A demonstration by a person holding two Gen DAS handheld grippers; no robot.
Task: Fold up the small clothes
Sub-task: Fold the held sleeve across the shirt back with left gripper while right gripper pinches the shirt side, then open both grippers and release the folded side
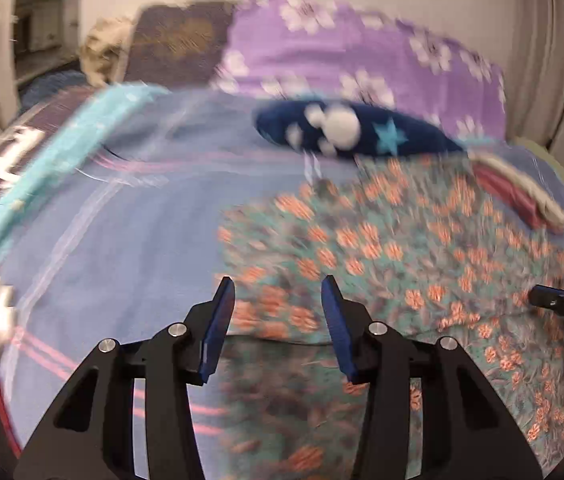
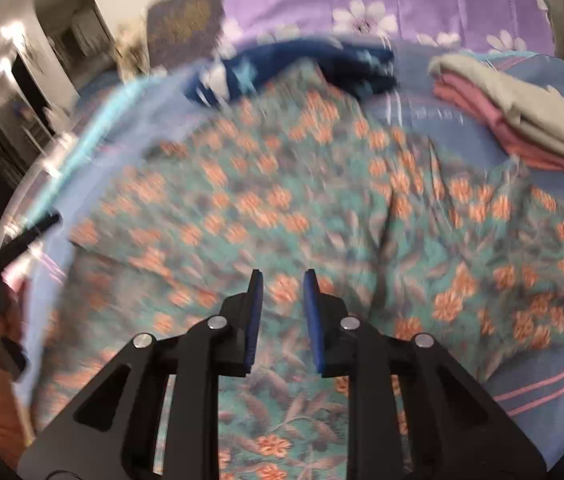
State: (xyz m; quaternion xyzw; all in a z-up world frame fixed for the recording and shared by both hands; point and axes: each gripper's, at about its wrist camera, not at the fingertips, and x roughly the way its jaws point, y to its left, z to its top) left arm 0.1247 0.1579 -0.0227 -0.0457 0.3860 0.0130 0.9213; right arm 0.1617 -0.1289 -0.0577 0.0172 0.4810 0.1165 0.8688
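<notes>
While the floral garment (image 2: 301,200) lies spread across the bed (image 1: 94,248), both tongs hover over its near part holding nothing: left tongs (image 1: 278,292) wide apart, right tongs (image 2: 282,280) narrower. A folded stack (image 2: 521,120) and navy garment (image 1: 361,130) occupy the far side, so free room lies left.

A teal garment with orange flowers (image 2: 301,184) lies spread and rumpled across the blue striped bedsheet (image 2: 553,384), creased down its middle; beyond it sits a navy piece with white and teal stars (image 1: 357,130), bunched. To the right rests a folded stack, grey cloth (image 2: 521,112) upon pink (image 2: 481,120).
</notes>
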